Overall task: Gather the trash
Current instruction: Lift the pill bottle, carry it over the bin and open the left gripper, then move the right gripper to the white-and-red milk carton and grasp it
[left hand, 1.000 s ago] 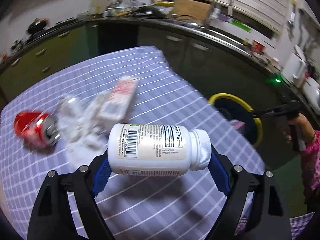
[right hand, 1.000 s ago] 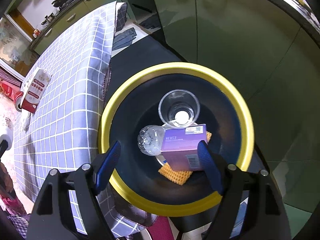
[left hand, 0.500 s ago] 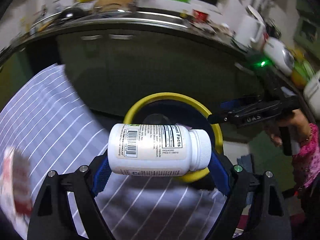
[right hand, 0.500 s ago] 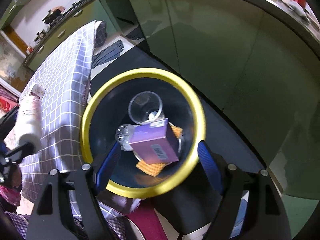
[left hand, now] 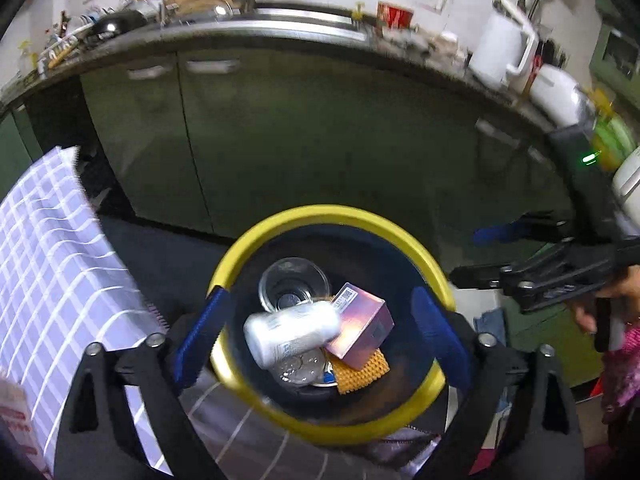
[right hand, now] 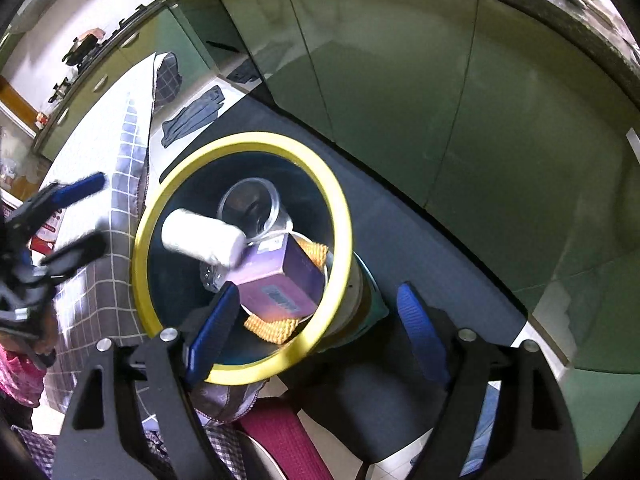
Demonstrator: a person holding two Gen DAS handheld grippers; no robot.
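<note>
A black bin with a yellow rim (left hand: 332,210) (right hand: 248,138) stands on the floor beside the table. In it are a clear cup (left hand: 294,284), a purple box (left hand: 360,336) and an orange waffle-textured piece (left hand: 360,372). A white pill bottle (left hand: 292,332) (right hand: 200,236), blurred, lies free on top of them, below my left gripper (left hand: 320,308). That gripper's jaws are opening, with nothing pressed between the pads. My right gripper (right hand: 318,296) is open and empty over the bin's near right edge. It also shows at the right of the left wrist view, as the right gripper (left hand: 480,254).
The table with a checked cloth (left hand: 48,260) (right hand: 120,200) stands left of the bin, with a red and white carton (left hand: 16,412) on it. Green cabinets (left hand: 320,120) run behind the bin under a cluttered counter. A hand (left hand: 600,308) holds the right gripper.
My left gripper swung from over the table to above the bin and let go of the white bottle, which now lies in the bin. The right gripper drew back to the bin's right.
</note>
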